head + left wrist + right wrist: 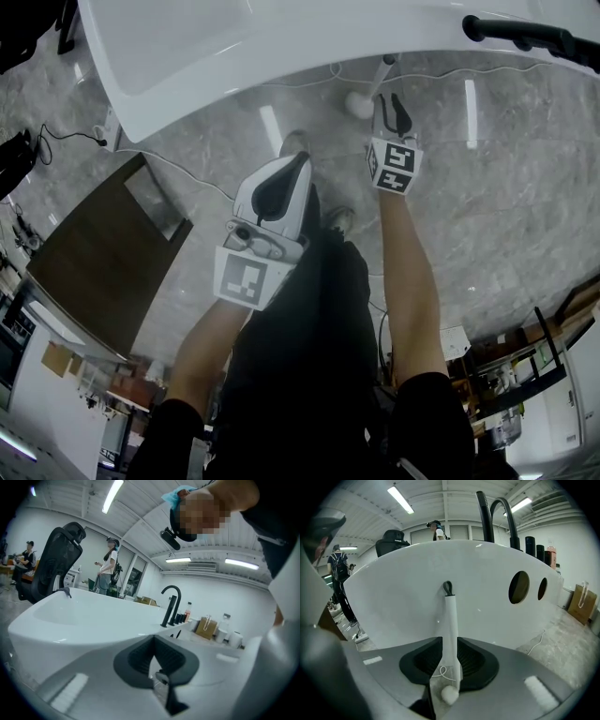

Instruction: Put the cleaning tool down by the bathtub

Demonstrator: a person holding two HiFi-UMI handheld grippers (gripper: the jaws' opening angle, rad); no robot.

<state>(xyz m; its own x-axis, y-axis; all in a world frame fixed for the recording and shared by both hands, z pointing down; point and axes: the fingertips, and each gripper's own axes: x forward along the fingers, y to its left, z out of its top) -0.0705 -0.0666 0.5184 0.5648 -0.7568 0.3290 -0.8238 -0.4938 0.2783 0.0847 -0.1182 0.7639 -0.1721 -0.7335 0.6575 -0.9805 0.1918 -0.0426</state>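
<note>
Tool (451, 620) leaning on bathtub (408, 597) | right claw (449, 641) spread, gripping nothing | left claw (153, 639) pressed together

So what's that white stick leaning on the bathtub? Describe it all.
The cleaning tool is a slim white stick, plastic by its look, with a black loop on top, a thin white cord and a round white knob at the bottom. It leans nearly upright on the bathtub wall, knob on the floor. The right gripper flanks it, jaws apart, seemingly not pressing.
</note>
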